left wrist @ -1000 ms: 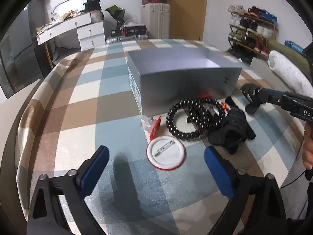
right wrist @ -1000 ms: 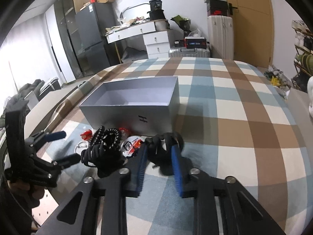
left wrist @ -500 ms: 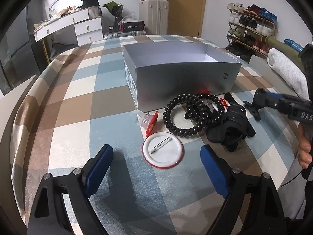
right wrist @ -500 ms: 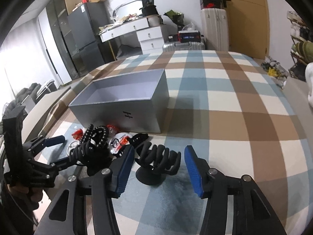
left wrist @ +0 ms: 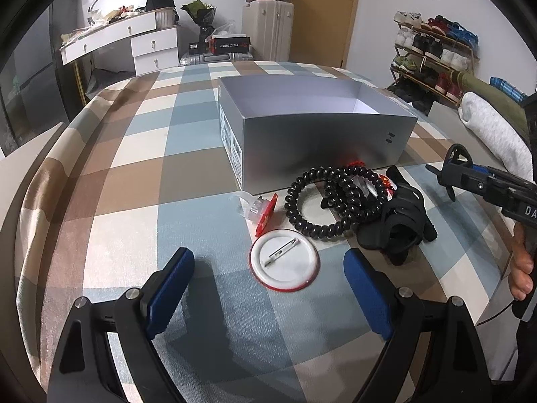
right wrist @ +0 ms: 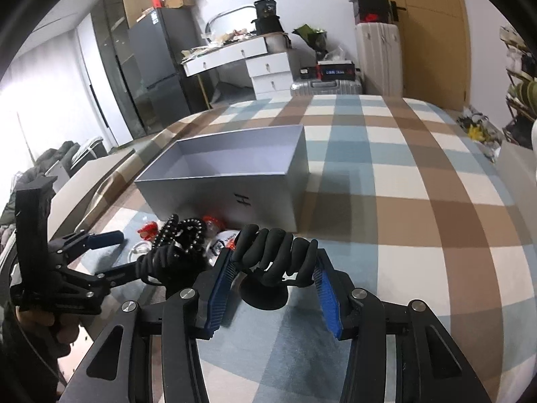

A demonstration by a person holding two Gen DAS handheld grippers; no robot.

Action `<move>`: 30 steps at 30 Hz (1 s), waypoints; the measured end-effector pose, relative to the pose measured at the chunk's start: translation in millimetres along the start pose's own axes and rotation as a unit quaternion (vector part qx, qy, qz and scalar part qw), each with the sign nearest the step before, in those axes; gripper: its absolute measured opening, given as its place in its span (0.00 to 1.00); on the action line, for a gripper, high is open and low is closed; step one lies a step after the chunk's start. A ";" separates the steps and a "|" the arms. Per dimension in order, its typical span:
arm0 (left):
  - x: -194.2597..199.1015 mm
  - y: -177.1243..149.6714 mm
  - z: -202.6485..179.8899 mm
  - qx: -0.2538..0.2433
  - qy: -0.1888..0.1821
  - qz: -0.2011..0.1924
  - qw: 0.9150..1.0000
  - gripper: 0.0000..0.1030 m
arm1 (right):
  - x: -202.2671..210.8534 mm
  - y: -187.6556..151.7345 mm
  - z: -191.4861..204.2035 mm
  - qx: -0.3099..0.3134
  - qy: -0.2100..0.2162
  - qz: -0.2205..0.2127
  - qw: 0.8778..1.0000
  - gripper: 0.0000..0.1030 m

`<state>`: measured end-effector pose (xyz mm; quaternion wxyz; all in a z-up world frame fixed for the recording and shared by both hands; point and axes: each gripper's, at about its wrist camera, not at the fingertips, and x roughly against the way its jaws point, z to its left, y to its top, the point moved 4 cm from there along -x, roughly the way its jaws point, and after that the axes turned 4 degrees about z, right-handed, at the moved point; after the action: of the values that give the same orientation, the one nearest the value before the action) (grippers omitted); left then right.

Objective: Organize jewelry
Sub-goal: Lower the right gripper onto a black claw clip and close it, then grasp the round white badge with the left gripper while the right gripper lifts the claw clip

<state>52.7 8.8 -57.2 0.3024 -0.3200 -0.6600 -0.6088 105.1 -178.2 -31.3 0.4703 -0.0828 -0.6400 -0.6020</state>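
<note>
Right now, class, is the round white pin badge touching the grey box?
Apart. The left wrist view shows bare checked cloth between the badge and the grey box.

Matt grey cardboard box [left wrist: 322, 141], glossy black coil bracelets [left wrist: 330, 201], soft checked cloth [left wrist: 134, 174]

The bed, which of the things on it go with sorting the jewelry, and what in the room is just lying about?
For the job:
grey box
black hair claw, the right gripper closing around it
black coil hair ties
round pin badge

Lying about:
shoe rack
white suitcase
white dresser
</note>
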 end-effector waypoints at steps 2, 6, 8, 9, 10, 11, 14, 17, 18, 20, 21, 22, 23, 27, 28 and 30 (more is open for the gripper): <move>0.4 -0.2 -1.3 -0.009 0.012 -0.001 1.000 0.70 | -0.5 0.4 0.4 -0.001 0.003 0.001 1.000 0.45; 2.8 -0.5 0.2 -0.022 0.013 -0.007 1.000 0.35 | -0.7 1.6 0.1 -0.001 0.003 0.001 1.000 0.45; 4.0 -0.2 3.0 -0.017 -0.002 -0.008 1.000 0.35 | 0.1 1.6 0.5 -0.002 0.003 -0.002 1.000 0.45; 5.3 0.2 4.5 -0.015 -0.007 -0.010 1.000 0.35 | 0.6 2.2 0.8 -0.002 0.003 -0.003 1.000 0.45; 7.0 1.3 4.8 -0.016 -0.006 -0.013 1.000 0.35 | 1.2 2.8 0.6 -0.001 0.003 -0.005 1.000 0.45; 9.0 2.1 5.2 -0.016 -0.006 -0.016 1.000 0.35 | 2.3 3.0 0.0 -0.001 0.004 -0.006 1.000 0.45; 15.4 5.5 4.3 -0.018 -0.013 -0.028 0.999 0.35 | 4.5 4.0 -2.1 -0.004 0.005 -0.009 1.000 0.45; 21.1 7.9 1.7 -0.021 -0.018 -0.041 0.999 0.35 | 6.6 5.2 -3.7 -0.004 0.007 -0.013 1.000 0.45; 23.1 8.4 0.5 -0.024 -0.018 -0.045 0.999 0.35 | 7.2 5.7 -3.7 -0.004 0.008 -0.015 1.000 0.45; 25.5 9.8 -1.2 -0.028 -0.018 -0.054 0.998 0.35 | 9.5 6.1 -3.5 -0.006 0.011 -0.018 1.000 0.45; 26.1 10.2 -1.9 -0.028 -0.019 -0.056 0.998 0.35 | 10.7 6.7 -3.0 -0.006 0.013 -0.020 1.000 0.45; 27.5 11.2 -1.8 -0.028 -0.020 -0.060 0.998 0.35 | 12.0 7.3 -1.9 -0.004 0.014 -0.022 1.000 0.45; 29.6 12.2 -1.7 -0.027 -0.020 -0.065 0.997 0.35 | 13.4 7.3 -0.9 -0.003 0.014 -0.024 1.000 0.45; 38.3 18.8 -2.9 -0.030 -0.014 -0.083 0.996 0.35 | 17.2 10.8 4.3 0.001 0.021 -0.034 0.999 0.45; 40.1 20.7 -3.2 -0.030 -0.015 -0.087 0.996 0.35 | 17.9 12.5 6.1 0.002 0.023 -0.036 0.999 0.45; 43.7 27.6 -2.9 -0.026 -0.018 -0.097 0.995 0.35 | 19.6 17.6 9.6 0.003 0.026 -0.042 0.999 0.45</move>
<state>47.7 9.7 -5.7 0.2218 -0.2732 -0.6769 -0.6465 101.5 -174.4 -3.7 0.4610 -0.0384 -0.6325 -0.6212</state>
